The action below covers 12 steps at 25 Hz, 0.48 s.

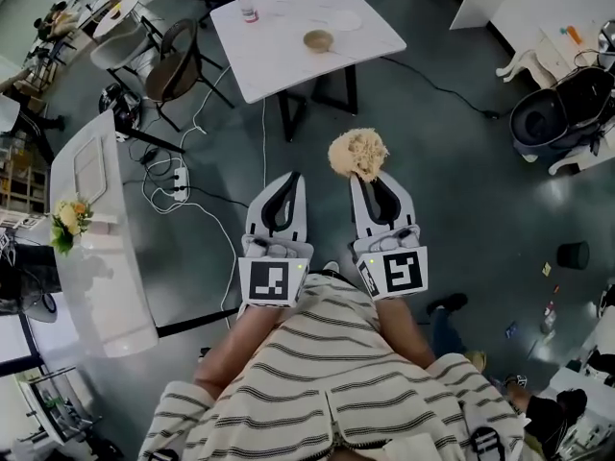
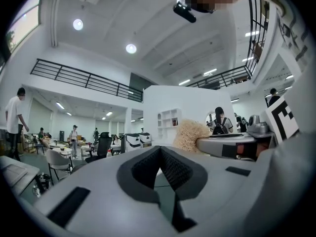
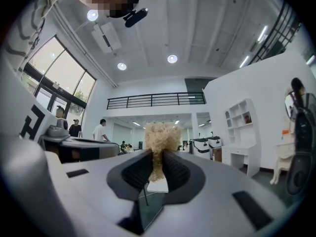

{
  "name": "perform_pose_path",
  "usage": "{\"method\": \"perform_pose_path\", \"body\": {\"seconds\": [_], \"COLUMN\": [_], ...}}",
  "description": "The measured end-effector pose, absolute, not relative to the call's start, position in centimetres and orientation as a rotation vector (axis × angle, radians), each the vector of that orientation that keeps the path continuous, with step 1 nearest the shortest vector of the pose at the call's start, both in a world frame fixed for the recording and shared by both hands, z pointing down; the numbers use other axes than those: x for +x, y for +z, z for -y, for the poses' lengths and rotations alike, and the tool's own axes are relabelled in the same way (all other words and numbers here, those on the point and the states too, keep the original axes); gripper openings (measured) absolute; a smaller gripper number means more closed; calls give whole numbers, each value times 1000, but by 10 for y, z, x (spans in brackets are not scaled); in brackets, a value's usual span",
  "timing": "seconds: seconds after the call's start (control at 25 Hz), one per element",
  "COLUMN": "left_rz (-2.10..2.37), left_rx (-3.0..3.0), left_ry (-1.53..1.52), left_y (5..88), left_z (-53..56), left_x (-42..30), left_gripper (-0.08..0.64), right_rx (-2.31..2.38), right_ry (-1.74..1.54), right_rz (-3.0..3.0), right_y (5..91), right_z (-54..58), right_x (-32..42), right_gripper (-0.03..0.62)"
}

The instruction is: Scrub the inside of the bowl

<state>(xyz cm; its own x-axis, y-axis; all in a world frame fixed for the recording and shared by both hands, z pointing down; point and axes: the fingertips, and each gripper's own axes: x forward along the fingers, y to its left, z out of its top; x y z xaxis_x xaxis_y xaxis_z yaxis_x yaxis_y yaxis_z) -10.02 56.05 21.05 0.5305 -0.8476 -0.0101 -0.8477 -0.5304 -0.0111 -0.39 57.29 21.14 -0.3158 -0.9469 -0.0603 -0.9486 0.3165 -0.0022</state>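
Two grey hand-held grippers reach out side by side over the dark floor. The left gripper (image 1: 291,179) (image 2: 159,149) has its jaws together with nothing between them. The right gripper (image 1: 368,175) (image 3: 157,154) is clamped on a tan, fibrous ball-shaped scrubber (image 1: 357,154) (image 3: 161,132), which bulges past the jaw tips. Well beyond, a small round tan bowl (image 1: 318,39) sits near the middle of a white square table (image 1: 279,65), apart from a clear plastic bottle (image 1: 247,4) by its far left corner.

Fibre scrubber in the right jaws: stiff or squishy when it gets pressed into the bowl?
Probably squishy: the scrubber narrows where the right gripper pinches it and puffs out above. Likely very light, a loose tangle of fibres. The small bowl stands free on the table, so it may slide under pressure.
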Motion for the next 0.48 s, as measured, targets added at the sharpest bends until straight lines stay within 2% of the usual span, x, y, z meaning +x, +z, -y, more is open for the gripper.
{"method": "perform_pose_path", "body": {"seconds": [0.48], "left_rz": [-1501], "left_rx": [-2754], "left_ry": [51], "left_y": [223], "left_z": [-468], "left_x": [-94], "left_gripper": [5], "right_rx": [-1804], "right_ry": [95], "right_rz": [-2556], "right_y": [217], "right_z": [-485], "right_x": [-9], "right_gripper": [62]}}
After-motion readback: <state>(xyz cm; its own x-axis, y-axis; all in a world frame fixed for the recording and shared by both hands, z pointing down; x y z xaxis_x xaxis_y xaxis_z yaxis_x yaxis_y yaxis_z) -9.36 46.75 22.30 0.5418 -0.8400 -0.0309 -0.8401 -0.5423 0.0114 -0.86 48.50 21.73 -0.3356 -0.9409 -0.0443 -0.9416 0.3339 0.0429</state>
